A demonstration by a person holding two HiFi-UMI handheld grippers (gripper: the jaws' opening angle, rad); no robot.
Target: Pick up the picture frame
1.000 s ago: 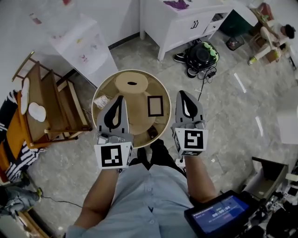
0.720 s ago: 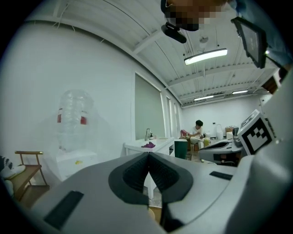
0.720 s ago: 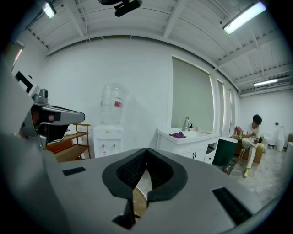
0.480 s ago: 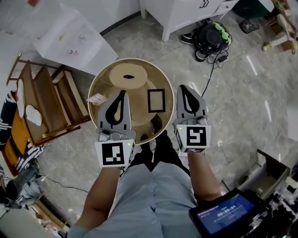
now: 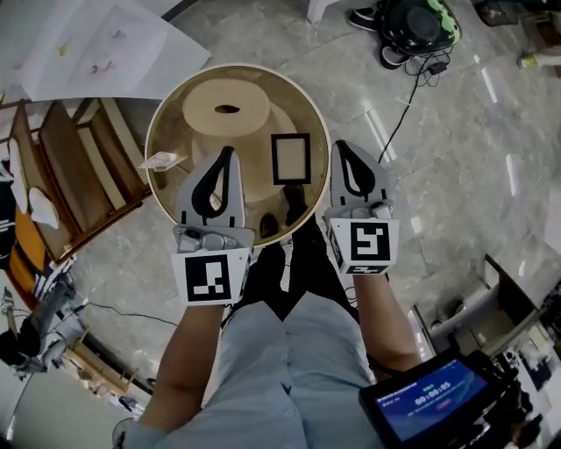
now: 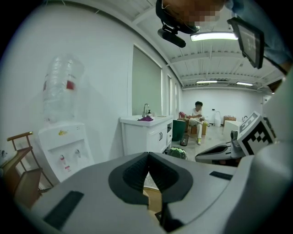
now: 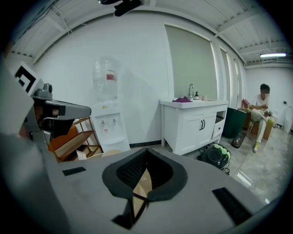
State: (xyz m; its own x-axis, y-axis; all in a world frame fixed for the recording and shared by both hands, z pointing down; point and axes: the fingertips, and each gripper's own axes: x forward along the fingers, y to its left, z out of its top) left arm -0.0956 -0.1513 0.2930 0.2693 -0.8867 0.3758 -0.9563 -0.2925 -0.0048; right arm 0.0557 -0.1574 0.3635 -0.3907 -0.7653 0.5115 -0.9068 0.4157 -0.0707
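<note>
A small black picture frame (image 5: 290, 159) lies flat on a round glass-topped table (image 5: 168, 198) with a pale wooden base. In the head view my left gripper (image 5: 230, 152) hovers over the table's near part, left of the frame. My right gripper (image 5: 340, 146) is at the table's right rim, just right of the frame. Neither touches it. Both are shut with nothing between the jaws. The left gripper (image 6: 149, 156) and right gripper (image 7: 147, 151) look level across the room in their own views. I cannot make out the frame in those views.
A small card (image 5: 160, 160) lies on the table's left side. A wooden rack (image 5: 77, 172) stands left of the table, a white sheet-like object (image 5: 110, 46) behind it. A dark bag (image 5: 417, 21) with a cable (image 5: 399, 110) lies on the floor at the back right. A tablet (image 5: 429, 400) hangs at my right hip.
The table and frame have slid down and closer in the head view. Both grippers now reach over the table's near edge, on either side of the frame. Both stay shut.
</note>
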